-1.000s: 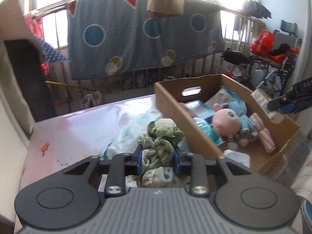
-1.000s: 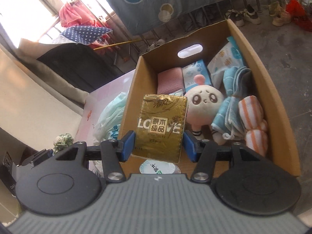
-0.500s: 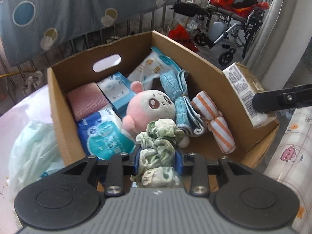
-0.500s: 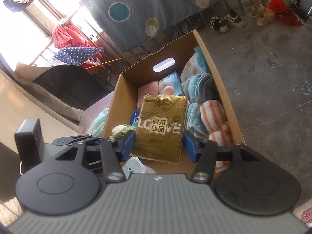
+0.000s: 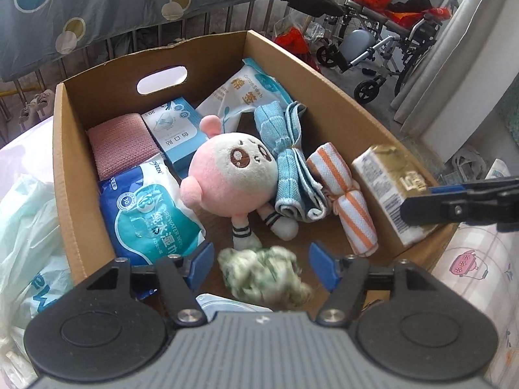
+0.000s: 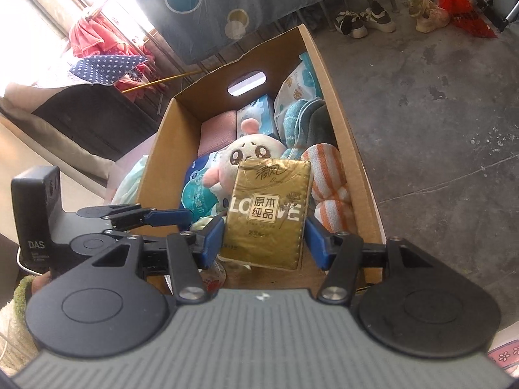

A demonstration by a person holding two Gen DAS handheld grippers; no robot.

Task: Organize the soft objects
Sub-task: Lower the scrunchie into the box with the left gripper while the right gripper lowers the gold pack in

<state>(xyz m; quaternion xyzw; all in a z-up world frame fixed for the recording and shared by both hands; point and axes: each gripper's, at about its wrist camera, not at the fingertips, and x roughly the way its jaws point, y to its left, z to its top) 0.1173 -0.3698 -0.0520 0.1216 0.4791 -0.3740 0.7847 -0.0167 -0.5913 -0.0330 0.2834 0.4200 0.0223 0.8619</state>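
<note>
A cardboard box (image 5: 61, 175) holds a pink plush toy (image 5: 233, 175), wipes packs, a pink towel and rolled cloths. My left gripper (image 5: 261, 267) is open over the box's near end. A green-white scrunchie (image 5: 262, 275), blurred, sits between its fingers without touching them. My right gripper (image 6: 264, 238) is shut on a gold tissue pack (image 6: 267, 214) above the box's near right side. The pack also shows in the left wrist view (image 5: 392, 191). The left gripper appears in the right wrist view (image 6: 152, 217).
A pale green plastic bag (image 5: 29, 227) lies left of the box on a pink table. A wheelchair (image 5: 373, 32) and red bags stand beyond the box. Shoes (image 6: 363, 21) lie on the concrete floor. A blue sheet (image 5: 97, 6) hangs on a railing.
My left gripper has opened and let go of the scrunchie, which drops into the box. My right gripper has brought the tissue pack lower and closer over the box.
</note>
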